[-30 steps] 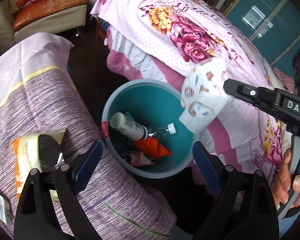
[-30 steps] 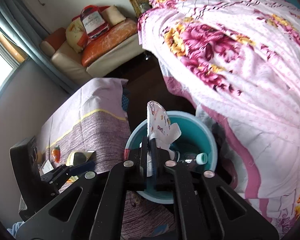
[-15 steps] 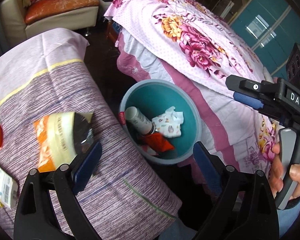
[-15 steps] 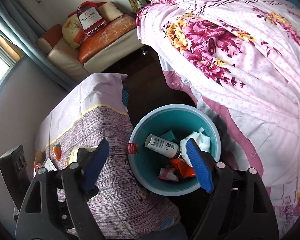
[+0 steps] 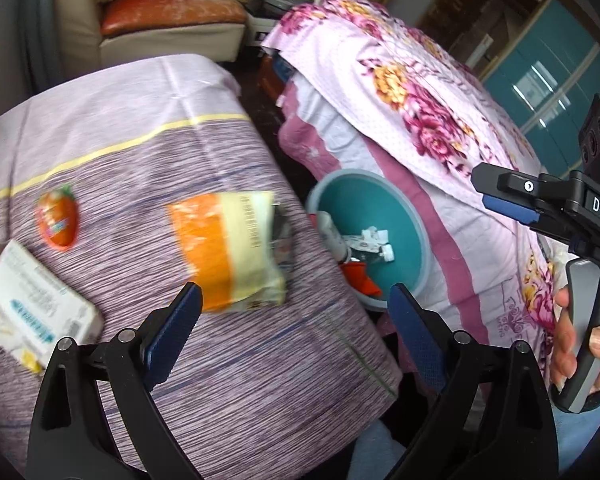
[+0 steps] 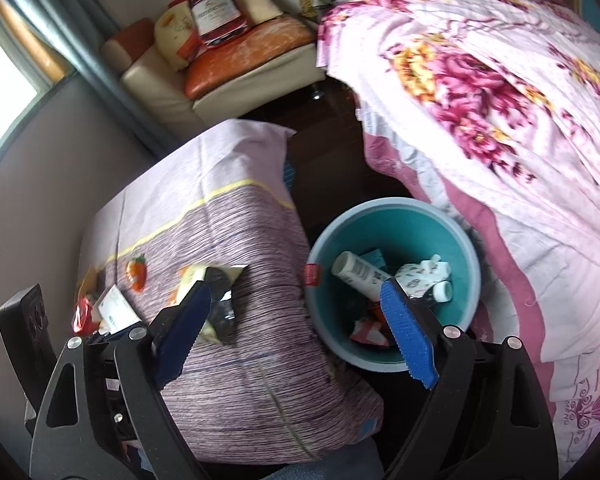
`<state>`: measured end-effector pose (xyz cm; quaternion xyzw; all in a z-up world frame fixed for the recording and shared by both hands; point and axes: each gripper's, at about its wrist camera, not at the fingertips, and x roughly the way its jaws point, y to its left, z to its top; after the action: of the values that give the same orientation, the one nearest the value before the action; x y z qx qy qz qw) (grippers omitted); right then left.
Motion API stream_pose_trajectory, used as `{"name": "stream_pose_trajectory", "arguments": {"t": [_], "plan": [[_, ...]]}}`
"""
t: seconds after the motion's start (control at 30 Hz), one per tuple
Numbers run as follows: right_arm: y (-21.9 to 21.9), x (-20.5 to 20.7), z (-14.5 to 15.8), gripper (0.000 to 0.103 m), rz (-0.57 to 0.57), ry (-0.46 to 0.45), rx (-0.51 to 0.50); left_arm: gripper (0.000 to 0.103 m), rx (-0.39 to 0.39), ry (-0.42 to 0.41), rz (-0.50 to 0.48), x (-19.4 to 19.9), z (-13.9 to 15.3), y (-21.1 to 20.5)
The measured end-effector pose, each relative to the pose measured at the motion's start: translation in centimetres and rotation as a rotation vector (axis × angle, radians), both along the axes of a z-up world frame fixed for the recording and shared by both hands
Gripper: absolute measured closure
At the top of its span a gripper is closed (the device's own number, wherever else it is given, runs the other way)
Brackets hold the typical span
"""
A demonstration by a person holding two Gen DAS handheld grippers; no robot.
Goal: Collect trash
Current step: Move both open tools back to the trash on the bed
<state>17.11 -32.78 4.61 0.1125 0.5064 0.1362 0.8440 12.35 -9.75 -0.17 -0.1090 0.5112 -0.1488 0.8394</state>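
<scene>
Our teal bin (image 6: 396, 216) sat ahead-right of the spread left hand-held gripper (image 5: 296, 320). The orange-and-cream wrapper (image 5: 228, 248) lay lengthwise away from it, nearer than before. The spread right hand-held gripper (image 6: 296, 320) had dropped the tissue (image 6: 420, 274) inside.

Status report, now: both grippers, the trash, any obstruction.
Left gripper open, empty, over orange-yellow wrapper on the table. Right gripper open, empty. Bin holds printed tissue. Nothing blocking.

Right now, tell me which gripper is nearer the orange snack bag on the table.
Left. The left gripper hangs open right over the snack bag, at its near edge. The right gripper is open farther off, beside the trash bin.
</scene>
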Motion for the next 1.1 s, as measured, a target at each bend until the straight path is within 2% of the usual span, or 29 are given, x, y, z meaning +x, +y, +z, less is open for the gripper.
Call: {"name": "stream_pose_trajectory", "arguments": {"t": [0.27, 0.4, 0.47, 0.7, 0.93, 1.1], "plan": [[6.0, -0.8, 0.4, 0.020, 0.104, 0.010, -0.034, 0.009, 0.021, -0.024, 0.071, -2.5, 0.5, 6.2], [9.6, -1.3, 0.5, 0.020, 0.197, -0.026, -0.064, 0.009, 0.036, -0.044, 0.116, -3.8, 0.7, 10.2], [11.9, -1.7, 0.3, 0.020, 0.265, -0.047, -0.111, 0.009, 0.049, -0.048, 0.139, -4.4, 0.7, 12.3], [19.6, -1.2, -1.6, 0.020, 0.419, 0.019, -0.164, 0.009, 0.133, -0.068, 0.235, -6.5, 0.7, 19.7], [26.9, -1.1, -4.2, 0.020, 0.575, 0.078, -0.202, 0.009, 0.194, -0.066, 0.337, -8.0, -0.8, 27.6], [32.0, -0.6, -7.0, 0.020, 0.688, 0.149, -0.207, 0.009, 0.167, -0.058, 0.348, -8.0, -2.1, 30.9]]}}
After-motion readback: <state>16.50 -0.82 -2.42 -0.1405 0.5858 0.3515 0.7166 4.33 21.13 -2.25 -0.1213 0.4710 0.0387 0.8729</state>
